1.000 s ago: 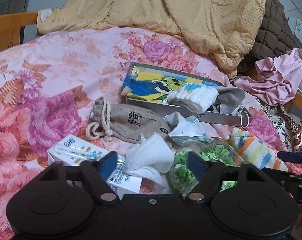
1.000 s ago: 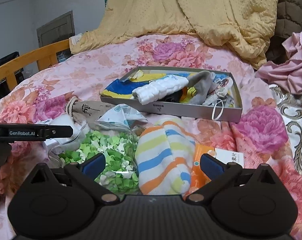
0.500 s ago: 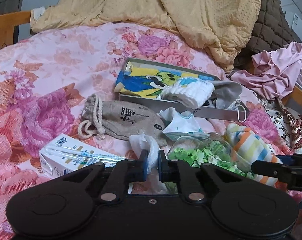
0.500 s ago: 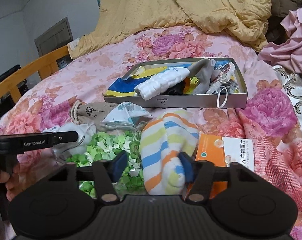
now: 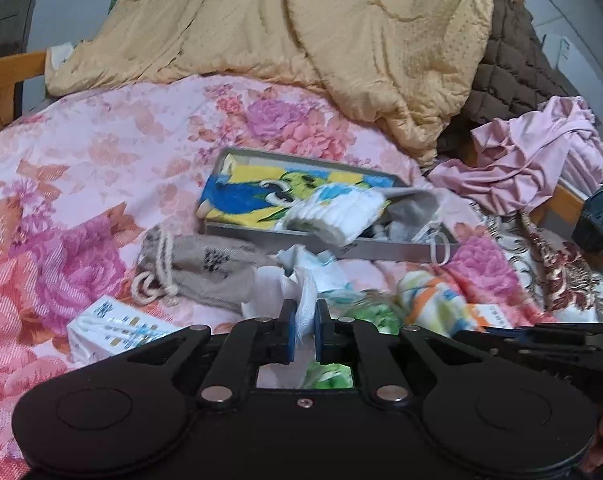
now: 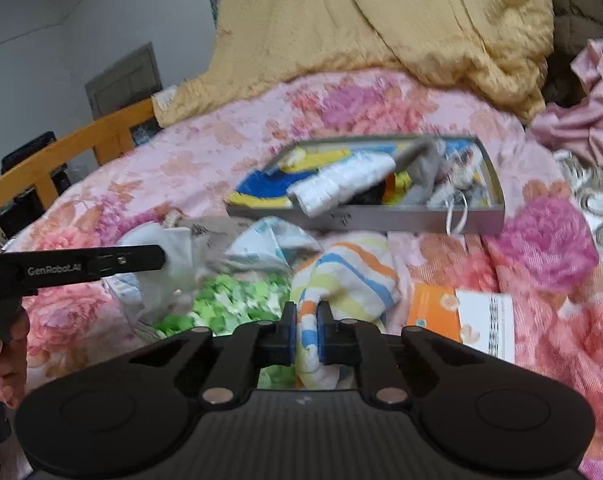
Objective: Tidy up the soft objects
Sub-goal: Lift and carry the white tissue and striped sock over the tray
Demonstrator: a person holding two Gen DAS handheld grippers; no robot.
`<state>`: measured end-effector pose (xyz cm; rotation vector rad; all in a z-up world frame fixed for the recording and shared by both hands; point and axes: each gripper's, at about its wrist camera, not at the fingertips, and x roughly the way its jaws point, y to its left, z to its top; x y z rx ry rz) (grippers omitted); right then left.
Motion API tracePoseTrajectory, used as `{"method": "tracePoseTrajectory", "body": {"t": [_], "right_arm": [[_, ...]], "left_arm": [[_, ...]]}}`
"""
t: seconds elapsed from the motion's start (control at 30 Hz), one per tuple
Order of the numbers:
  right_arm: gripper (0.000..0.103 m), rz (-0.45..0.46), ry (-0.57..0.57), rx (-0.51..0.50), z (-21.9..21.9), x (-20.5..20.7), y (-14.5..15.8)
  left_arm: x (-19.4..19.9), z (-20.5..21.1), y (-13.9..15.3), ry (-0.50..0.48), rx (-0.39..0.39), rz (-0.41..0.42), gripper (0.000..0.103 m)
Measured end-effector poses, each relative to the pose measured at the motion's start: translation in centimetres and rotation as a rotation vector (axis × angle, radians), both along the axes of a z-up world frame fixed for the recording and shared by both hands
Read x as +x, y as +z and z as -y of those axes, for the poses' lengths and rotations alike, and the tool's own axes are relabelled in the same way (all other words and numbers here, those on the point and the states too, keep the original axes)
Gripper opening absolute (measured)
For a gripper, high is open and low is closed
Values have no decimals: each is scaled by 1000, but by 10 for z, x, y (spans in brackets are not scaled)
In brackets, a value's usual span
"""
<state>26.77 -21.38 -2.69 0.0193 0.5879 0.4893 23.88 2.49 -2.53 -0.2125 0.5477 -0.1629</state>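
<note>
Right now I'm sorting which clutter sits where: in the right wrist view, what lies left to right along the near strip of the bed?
White cloth → bag of green paper stars → striped sock → orange-and-white box.

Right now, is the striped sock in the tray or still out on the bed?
Out. The striped sock lies on the bed in front of the tray, pinched between the closing right gripper pads.
</note>
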Motion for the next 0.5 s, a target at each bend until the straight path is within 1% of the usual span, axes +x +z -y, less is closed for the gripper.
{"method": "tracePoseTrajectory", "body": {"t": [0.13, 0.23, 0.4, 0.5], "right_arm": [[11, 83, 7, 37, 1, -7, 12], [10, 123, 4, 62, 3, -8, 20], [10, 154, -13, 142, 10, 0, 35], [10, 171, -28, 182, 13, 12, 43]], "left_arm": [[0, 10, 14, -19, -28, 30, 9], [2, 17, 22, -34, -39, 47, 9], [14, 25, 37, -49, -75, 78, 9], [27, 29, 45, -49, -74, 96, 9]]}}
